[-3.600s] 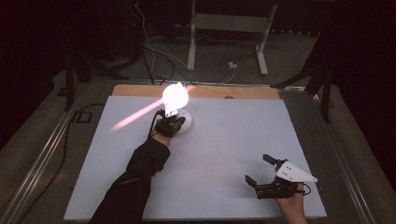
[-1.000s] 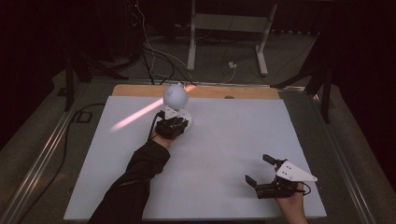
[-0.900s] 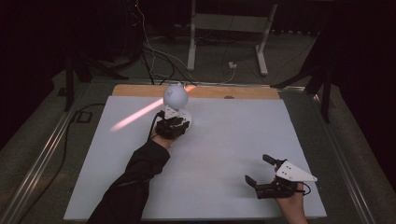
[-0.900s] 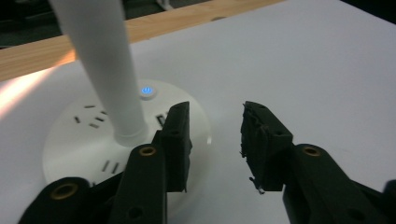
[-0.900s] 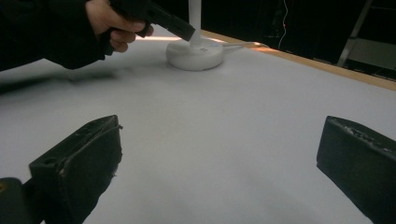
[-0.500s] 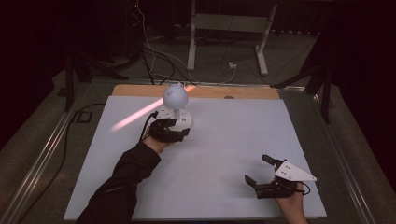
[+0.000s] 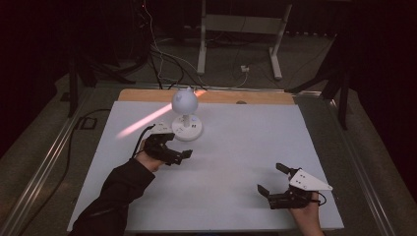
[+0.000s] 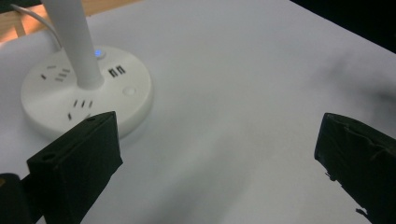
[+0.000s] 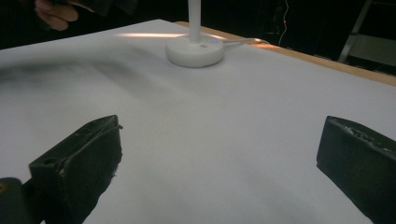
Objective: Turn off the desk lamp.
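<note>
White plastic throughout: the desk lamp [image 7: 186,117] stands toward the far edge of the white table [image 7: 246,147], left of centre, its round base [image 8: 88,91] flat on the surface, a slim upright stem [image 8: 74,42] rising from it to a globe-shaped head [image 7: 184,100]. Starting at the left: my left gripper [image 7: 174,153] hovers just beside the base on the near side, apart from it, jaws spread wide after just opening, with nothing between them. In the left gripper view the base top carries socket slots, a small round button [image 8: 129,91] and a blue indicator light [image 8: 98,52]. Judgement on handling: likely light overall, with most of its weight low in the base; rigid, smooth and rather slippery shell; top-heavy if pushed at the globe. The stem looks the best place to pinch, low down near the base, since the disc is probably too wide for my jaws. Buttons want a gentle closed-jaw tap, not a shove. A cord [image 8: 28,14] trails off behind, so any dragging may snag. At the right: my right gripper [image 7: 279,188] rests on the table's near right corner, well apart from the lamp, jaws standing open and empty.
</note>
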The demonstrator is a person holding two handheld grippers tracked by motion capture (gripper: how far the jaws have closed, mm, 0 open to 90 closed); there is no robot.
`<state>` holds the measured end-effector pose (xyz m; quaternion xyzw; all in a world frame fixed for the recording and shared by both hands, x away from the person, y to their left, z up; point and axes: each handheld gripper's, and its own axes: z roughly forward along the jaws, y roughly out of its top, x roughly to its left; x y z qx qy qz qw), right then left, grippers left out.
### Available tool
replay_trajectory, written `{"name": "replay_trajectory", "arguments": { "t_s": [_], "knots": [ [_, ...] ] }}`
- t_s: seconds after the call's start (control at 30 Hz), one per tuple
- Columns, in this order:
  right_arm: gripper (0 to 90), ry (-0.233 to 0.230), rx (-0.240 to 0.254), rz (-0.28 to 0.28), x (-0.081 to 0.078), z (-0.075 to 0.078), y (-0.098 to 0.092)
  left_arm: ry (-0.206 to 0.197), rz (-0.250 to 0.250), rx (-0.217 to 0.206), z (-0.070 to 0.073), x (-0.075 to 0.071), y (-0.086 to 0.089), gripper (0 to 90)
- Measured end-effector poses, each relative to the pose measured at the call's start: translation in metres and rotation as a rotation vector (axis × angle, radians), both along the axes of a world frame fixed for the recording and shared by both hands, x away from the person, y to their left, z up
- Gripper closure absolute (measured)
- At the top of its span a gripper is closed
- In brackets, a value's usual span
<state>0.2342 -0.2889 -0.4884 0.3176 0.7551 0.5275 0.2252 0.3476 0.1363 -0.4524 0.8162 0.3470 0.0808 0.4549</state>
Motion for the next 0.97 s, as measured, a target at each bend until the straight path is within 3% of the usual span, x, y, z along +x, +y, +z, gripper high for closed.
{"name": "replay_trajectory", "arguments": {
  "t_s": [0.33,0.8,0.97],
  "knots": [
    [0.0,0.003,-0.001,0.004,0.0,0.0,0.001,-0.029,-0.07,0.01,-0.015,-0.037,0.019,1.1],
    [0.0,0.013,-0.001,0.008,0.001,-0.002,0.002,-0.03,-0.051,0.013,-0.048,-0.089,0.055,1.1],
    [0.0,0.011,-0.006,0.016,0.001,-0.001,0.003,-0.032,-0.055,-0.003,-0.049,-0.094,0.06,1.1]
  ]
}}
